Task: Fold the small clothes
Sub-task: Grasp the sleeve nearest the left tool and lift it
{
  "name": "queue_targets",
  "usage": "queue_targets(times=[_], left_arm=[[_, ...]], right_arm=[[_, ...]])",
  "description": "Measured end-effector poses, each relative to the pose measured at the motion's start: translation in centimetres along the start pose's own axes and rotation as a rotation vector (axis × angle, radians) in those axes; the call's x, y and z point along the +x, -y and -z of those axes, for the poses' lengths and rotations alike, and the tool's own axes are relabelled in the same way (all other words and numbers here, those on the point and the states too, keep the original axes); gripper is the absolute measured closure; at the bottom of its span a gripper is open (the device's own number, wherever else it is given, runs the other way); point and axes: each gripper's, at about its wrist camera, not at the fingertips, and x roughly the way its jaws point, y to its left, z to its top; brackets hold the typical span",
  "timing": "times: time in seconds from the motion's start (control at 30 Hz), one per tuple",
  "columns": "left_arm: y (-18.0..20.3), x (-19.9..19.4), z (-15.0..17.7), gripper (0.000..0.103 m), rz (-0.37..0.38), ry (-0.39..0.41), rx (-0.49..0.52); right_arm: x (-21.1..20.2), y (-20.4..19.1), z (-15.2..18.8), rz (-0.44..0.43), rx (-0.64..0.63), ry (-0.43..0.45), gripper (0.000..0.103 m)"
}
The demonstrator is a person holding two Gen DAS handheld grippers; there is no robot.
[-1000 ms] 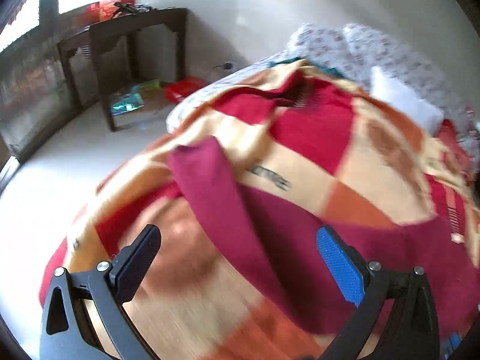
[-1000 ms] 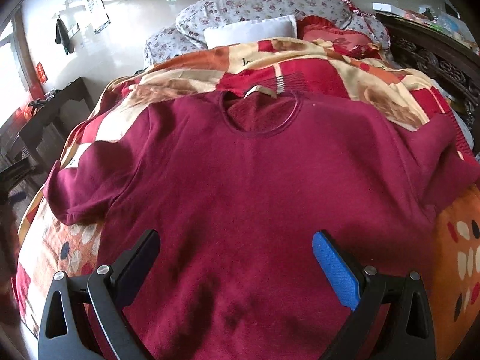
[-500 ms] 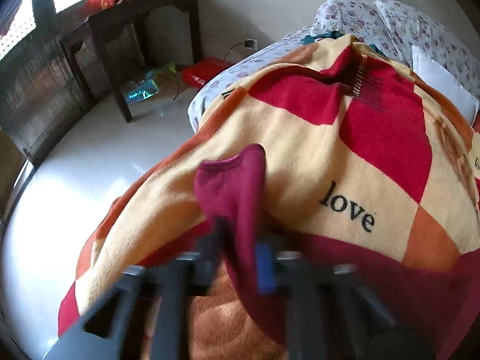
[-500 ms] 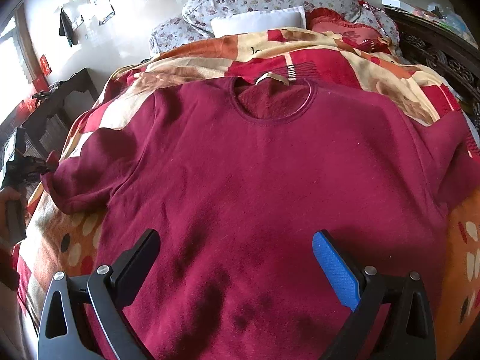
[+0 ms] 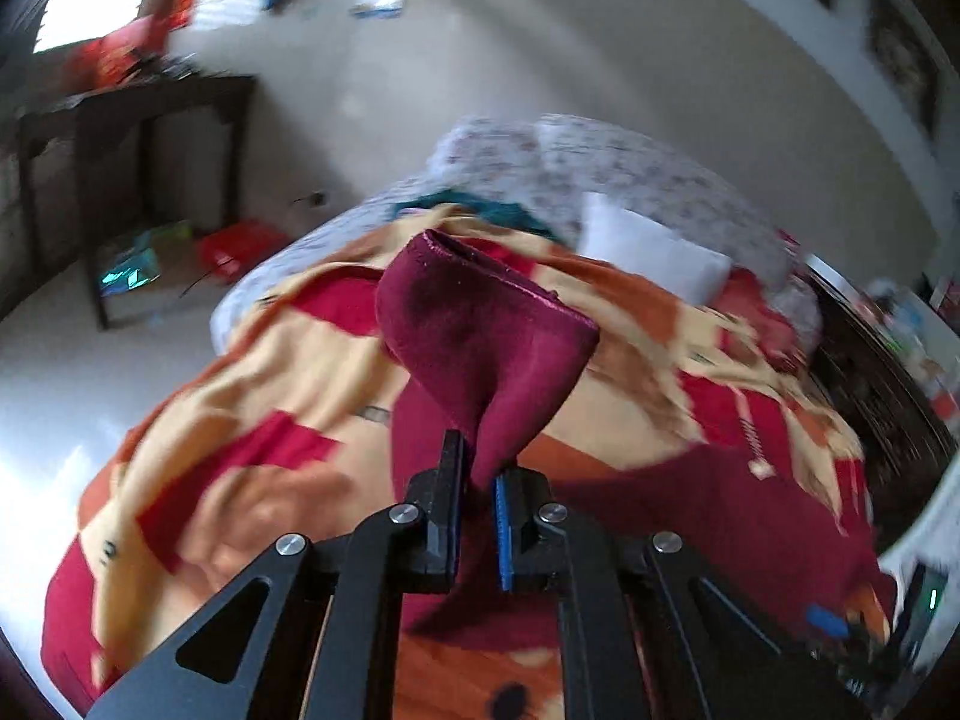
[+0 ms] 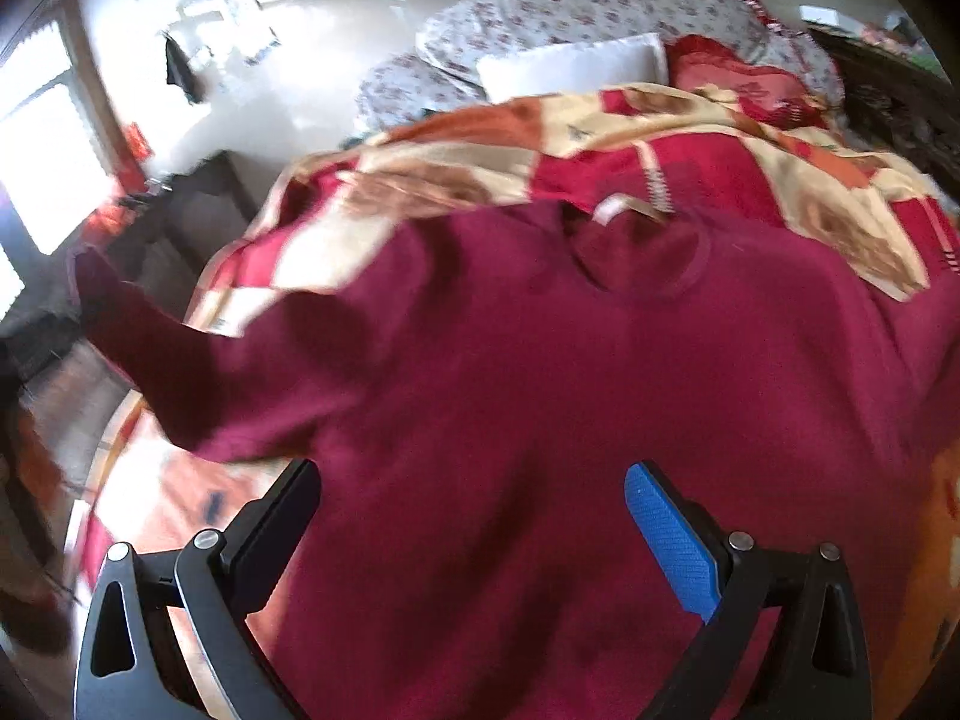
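Observation:
A maroon sweater (image 6: 588, 408) lies face up on a red, orange and cream blanket (image 6: 456, 180) on the bed, collar toward the pillows. My left gripper (image 5: 477, 480) is shut on the sweater's left sleeve (image 5: 486, 342) and holds it lifted off the blanket, cuff end up. In the right wrist view the raised sleeve (image 6: 156, 348) stretches out to the left. My right gripper (image 6: 471, 516) is open and empty, hovering over the sweater's lower body.
A white pillow (image 6: 570, 66) and floral pillows (image 6: 588, 0) lie at the head of the bed. A dark wooden table (image 5: 138, 138) stands left of the bed with boxes (image 5: 240, 246) under it. Dark carved furniture (image 5: 882, 384) is at the right.
My left gripper closed on the left sleeve and lifted it up off the blanket. My right gripper stayed open over the sweater's body and shifted slightly.

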Motion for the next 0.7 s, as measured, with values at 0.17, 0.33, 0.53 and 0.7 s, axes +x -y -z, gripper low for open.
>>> queue_targets(times=[0.17, 0.33, 0.53, 0.7], left_arm=[[5.3, -0.1, 2.2, 0.094, 0.117, -0.034, 0.069], [11.0, 0.9, 3.6, 0.094, 0.204, -0.066, 0.117], [19.9, 1.6, 4.6, 0.094, 0.31, -0.073, 0.21], [27.9, 4.5, 7.5, 0.094, 0.374, -0.143, 0.301]], right_arm=[[-1.0, -0.5, -0.6, 0.009, -0.008, 0.031, 0.0], [-2.9, 2.5, -0.6, 0.064, 0.045, 0.05, 0.0], [-6.1, 8.8, -0.2, 0.181, 0.14, 0.084, 0.0], [-7.4, 13.8, 0.7, 0.216, 0.238, 0.08, 0.0]])
